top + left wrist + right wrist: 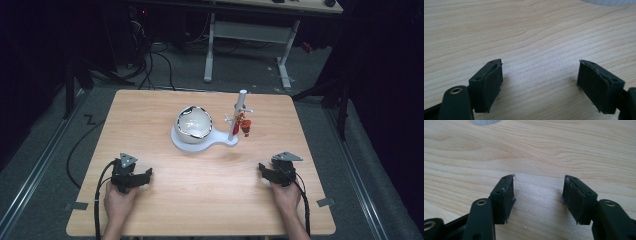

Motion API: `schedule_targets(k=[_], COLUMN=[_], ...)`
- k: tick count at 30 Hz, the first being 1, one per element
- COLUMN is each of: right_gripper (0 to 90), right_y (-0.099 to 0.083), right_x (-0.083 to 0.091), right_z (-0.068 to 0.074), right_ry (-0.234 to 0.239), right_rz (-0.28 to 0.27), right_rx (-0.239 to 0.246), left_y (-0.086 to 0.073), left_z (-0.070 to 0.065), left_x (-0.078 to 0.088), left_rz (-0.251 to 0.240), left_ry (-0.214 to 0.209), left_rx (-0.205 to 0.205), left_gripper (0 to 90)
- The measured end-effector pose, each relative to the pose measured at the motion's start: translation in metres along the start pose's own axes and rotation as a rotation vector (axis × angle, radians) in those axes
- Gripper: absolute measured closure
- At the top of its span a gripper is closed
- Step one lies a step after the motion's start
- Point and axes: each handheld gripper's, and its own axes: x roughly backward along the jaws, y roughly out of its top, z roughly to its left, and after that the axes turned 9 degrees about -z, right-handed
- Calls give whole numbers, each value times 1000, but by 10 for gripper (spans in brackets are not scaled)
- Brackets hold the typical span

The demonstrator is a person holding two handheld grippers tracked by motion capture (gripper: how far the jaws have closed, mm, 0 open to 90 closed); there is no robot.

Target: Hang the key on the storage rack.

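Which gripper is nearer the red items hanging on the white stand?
Right. The right gripper sits on the table's near side, just right of the red items; the left gripper sits far to their left, beyond the bowl.

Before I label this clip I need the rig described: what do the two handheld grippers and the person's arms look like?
Both the left gripper and the right gripper are black, each with a grey three-cornered plate on top and a black cable trailing back past the wrist. Each has two blocky black jaws with dark, worn pads and brass-coloured pivot rivets. No sleeves show on the forearms; the hands appear ungloved.
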Motion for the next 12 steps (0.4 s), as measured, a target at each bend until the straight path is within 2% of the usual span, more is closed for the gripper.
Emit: schedule_targets(k=[3, 12], right_gripper=[381, 376], right_y=[0, 0], right_x=[0, 0], right_z=[-1, 0], right_ry=[7, 7], right_rz=[4, 5], right_rx=[-1, -2], left_y=[0, 0], left_z=[0, 0], left_x=[0, 0], left_rz=[1, 0], left_ry=[0, 2], left_rx=[0, 0], left_gripper=[210, 209])
